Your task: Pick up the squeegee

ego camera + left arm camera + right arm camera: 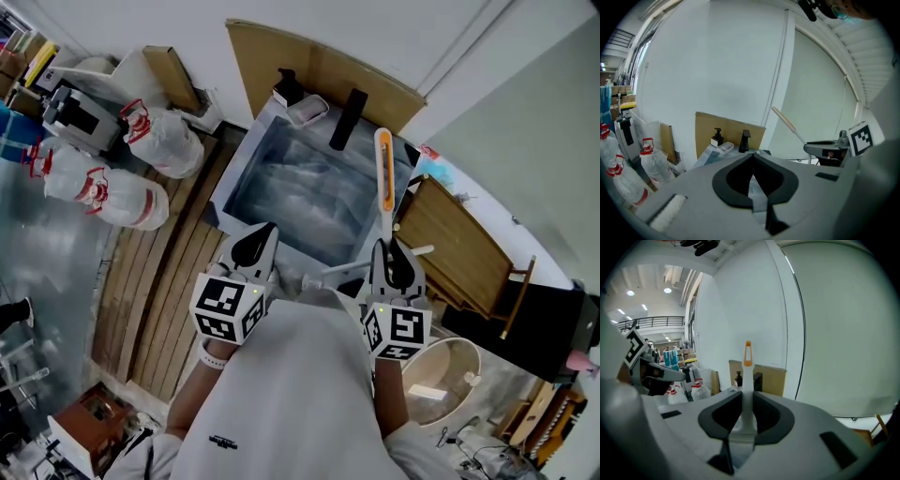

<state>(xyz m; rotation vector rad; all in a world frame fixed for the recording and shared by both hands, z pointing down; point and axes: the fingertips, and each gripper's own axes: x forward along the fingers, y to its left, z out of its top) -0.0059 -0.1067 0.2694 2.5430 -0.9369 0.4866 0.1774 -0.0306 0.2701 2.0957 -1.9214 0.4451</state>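
Note:
The squeegee [383,178] has a white handle with an orange end, and its white blade bar lies crosswise near my jaws. My right gripper [392,247] is shut on the handle low down, so the handle sticks out forward over the sink. In the right gripper view the squeegee handle [747,373] stands upright between the dark pads of the right gripper [747,394]. My left gripper [257,238] hovers to the left, apart from it, jaws shut on nothing. In the left gripper view the left gripper [753,158] has its pads meeting, and the squeegee handle [786,123] slants at the right.
A steel sink [246,150] lined with plastic film lies ahead, with a black faucet [349,118], a soap bottle [285,88] and cardboard [319,64] behind it. Water bottles [112,192] stand left by wooden slats [159,281]. A wooden board [461,246] and a round basin [448,367] are right.

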